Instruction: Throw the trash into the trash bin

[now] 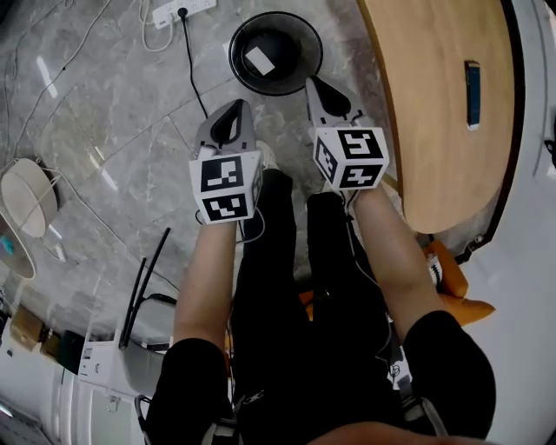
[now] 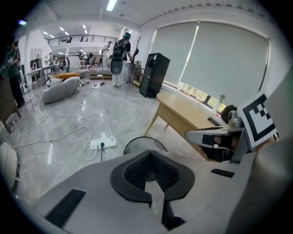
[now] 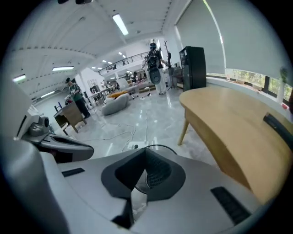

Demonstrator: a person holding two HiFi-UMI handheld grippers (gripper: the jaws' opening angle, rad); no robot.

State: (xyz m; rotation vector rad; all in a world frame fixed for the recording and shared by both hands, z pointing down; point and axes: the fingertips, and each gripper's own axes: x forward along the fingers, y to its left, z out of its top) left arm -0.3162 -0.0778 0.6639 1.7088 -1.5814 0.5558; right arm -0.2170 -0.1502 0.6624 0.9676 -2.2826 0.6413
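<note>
The trash bin [image 1: 274, 52] is a round black mesh basket on the grey floor, straight ahead of me, with a white piece of trash [image 1: 259, 60] lying inside it. My left gripper [image 1: 235, 106] hangs short of the bin's near rim, a little to its left, jaws together and empty. My right gripper [image 1: 314, 83] is held beside the bin's right rim, also shut with nothing in it. In the left gripper view the bin's rim [image 2: 145, 141] shows just past the closed left gripper [image 2: 149, 157]. The right gripper view shows the rim [image 3: 160, 147] beyond the closed right gripper [image 3: 145, 154].
A curved wooden table [image 1: 443, 104] stands to the right with a dark phone [image 1: 472, 94] on it. A white power strip [image 1: 182, 10] and its cables lie on the floor beyond the bin. A black chair frame [image 1: 143, 287] and a white round object [image 1: 30, 195] stand at the left.
</note>
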